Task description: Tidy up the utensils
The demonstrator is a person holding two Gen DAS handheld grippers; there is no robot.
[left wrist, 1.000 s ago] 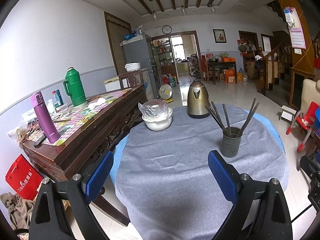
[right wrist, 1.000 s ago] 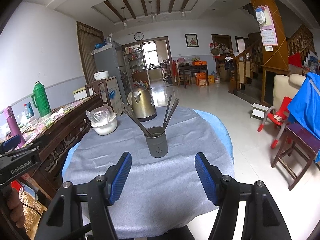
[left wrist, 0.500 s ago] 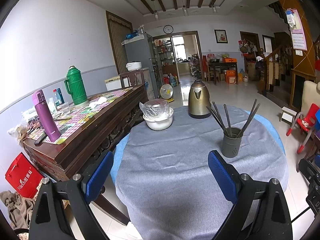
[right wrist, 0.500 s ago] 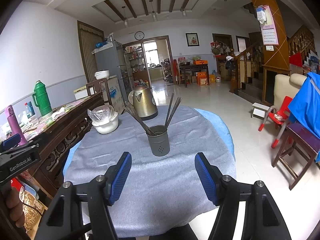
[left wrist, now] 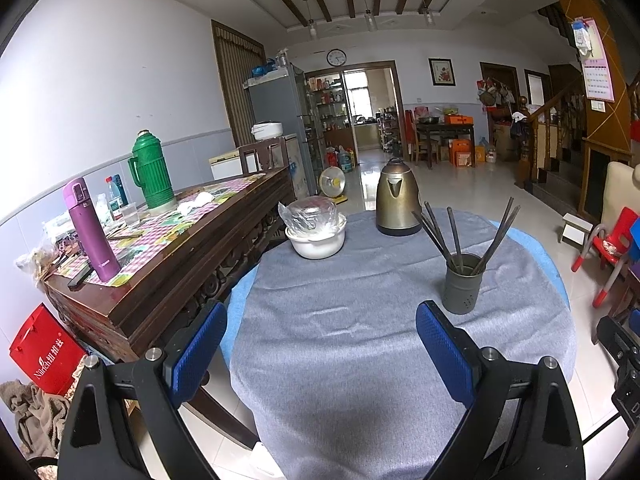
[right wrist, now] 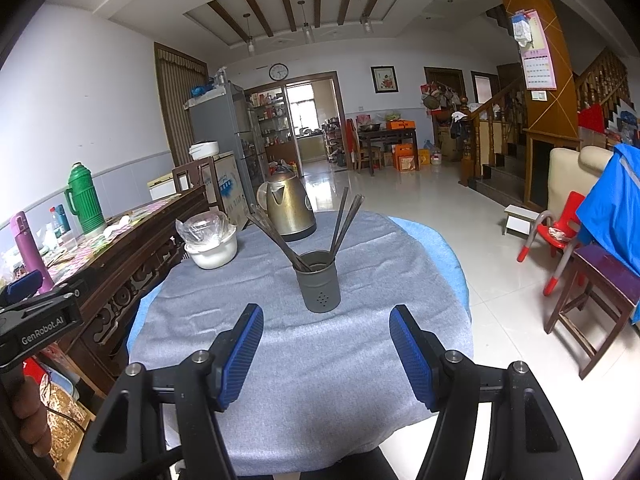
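While the left wrist cam has crept nearer, left gripper [left wrist: 320, 350] wide apart w/ chopsticks [left wrist: 456, 236] fanned in holder [left wrist: 460, 284], right cam shows right gripper [right wrist: 326, 350] agape, closer to holder [right wrist: 320, 286] — approach, nothing gripped.

- The table cover [right wrist: 360, 360] under both tools is grey cloth, matt, with a fine weave and faint creases.
- The utensil holder [right wrist: 319, 282] ahead of the right gripper [right wrist: 326, 354] looks like dull grey metal, perforated low on its wall.
- The chopsticks [right wrist: 344, 220] in it are dark and matt.
- The kettle [left wrist: 397, 200] beyond is brushed, brassy metal with a soft sheen.
- The white bowl [left wrist: 318, 240] looks glossy, under crinkled clear plastic.
- The gripper pads [right wrist: 244, 354] are blue, ribbed and rubbery.
- The sideboard [left wrist: 192, 264] left of the left gripper [left wrist: 322, 354] is dark polished wood.
- The floor tiles [right wrist: 500, 292] are glossy.
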